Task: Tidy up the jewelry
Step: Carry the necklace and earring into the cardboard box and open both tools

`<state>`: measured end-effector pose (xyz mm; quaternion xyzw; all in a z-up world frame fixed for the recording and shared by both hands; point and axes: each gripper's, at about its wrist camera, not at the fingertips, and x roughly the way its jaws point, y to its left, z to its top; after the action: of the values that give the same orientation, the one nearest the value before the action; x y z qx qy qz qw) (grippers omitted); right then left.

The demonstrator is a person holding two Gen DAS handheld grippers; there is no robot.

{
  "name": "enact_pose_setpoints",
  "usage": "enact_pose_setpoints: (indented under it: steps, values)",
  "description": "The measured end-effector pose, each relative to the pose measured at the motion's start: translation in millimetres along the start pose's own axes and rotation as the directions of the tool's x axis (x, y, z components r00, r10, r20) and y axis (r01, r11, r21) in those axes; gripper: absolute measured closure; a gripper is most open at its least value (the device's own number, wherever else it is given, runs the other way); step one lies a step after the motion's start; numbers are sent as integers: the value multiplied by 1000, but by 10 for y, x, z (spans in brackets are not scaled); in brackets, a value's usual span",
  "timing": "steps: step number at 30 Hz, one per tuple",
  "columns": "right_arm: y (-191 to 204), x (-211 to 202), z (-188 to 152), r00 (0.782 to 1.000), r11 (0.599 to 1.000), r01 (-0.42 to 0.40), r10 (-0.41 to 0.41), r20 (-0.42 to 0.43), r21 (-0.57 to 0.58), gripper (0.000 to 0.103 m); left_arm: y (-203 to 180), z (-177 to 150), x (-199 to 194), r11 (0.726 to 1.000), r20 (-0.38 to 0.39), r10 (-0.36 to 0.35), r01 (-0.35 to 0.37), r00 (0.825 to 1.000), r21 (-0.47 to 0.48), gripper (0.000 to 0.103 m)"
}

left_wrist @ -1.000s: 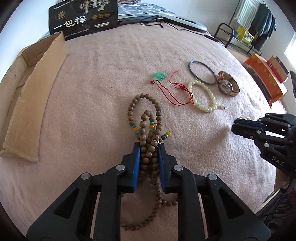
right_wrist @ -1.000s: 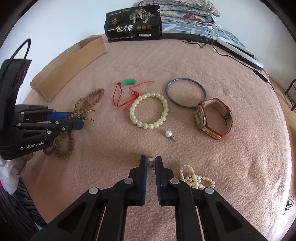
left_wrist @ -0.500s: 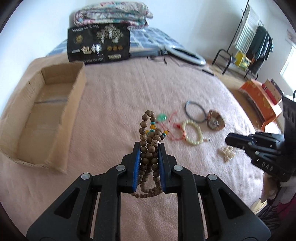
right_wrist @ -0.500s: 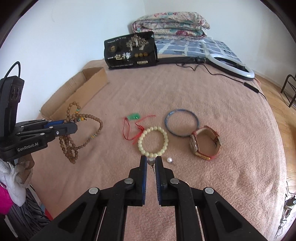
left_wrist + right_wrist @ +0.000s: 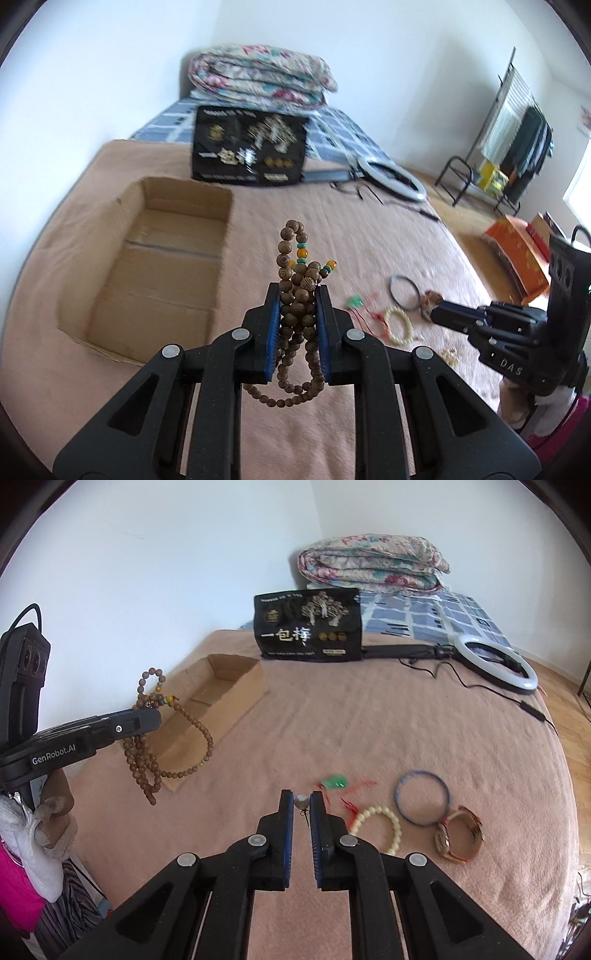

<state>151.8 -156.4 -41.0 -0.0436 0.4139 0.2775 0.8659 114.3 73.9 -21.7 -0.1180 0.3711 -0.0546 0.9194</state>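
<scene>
My left gripper (image 5: 297,295) is shut on a long string of brown wooden beads (image 5: 299,291), which hangs in loops above the pink blanket; the same beads (image 5: 147,731) dangle at the left of the right wrist view. My right gripper (image 5: 301,801) is shut on a small pearl earring (image 5: 301,802) held at its fingertips. An open cardboard box (image 5: 162,266) lies left of the beads. On the blanket lie a green pendant on red cord (image 5: 334,782), a pale bead bracelet (image 5: 376,827), a blue bangle (image 5: 422,797) and a watch (image 5: 458,836).
A black printed bag (image 5: 308,629) stands at the back, with a folded quilt (image 5: 373,563) behind it and a ring light (image 5: 495,661) with its cable to the right. A small pearl strand (image 5: 448,356) lies near the right gripper. A clothes rack (image 5: 509,140) stands far right.
Both grippers have risen from the blanket. The wooden beads were lifted clear and now hang free; the pearl earring came up with the right gripper. The cardboard box has come into fuller view.
</scene>
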Motion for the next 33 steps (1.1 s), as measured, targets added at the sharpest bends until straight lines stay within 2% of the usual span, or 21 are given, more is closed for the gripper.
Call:
enact_pose_setpoints:
  steps: [10, 17, 33]
  values:
    - [413, 289, 338, 999, 998, -48, 49, 14, -36, 97, 724, 205, -155, 990, 58, 105, -99, 993, -104, 87]
    - [663, 542, 538, 998, 996, -68, 69, 8, -52, 96, 1150, 186, -19, 978, 23, 124, -118, 992, -175, 87]
    - [1297, 1225, 858, 989, 986, -146, 145, -26, -81, 97, 1466, 160, 255, 966, -17, 146, -147, 989, -213, 87]
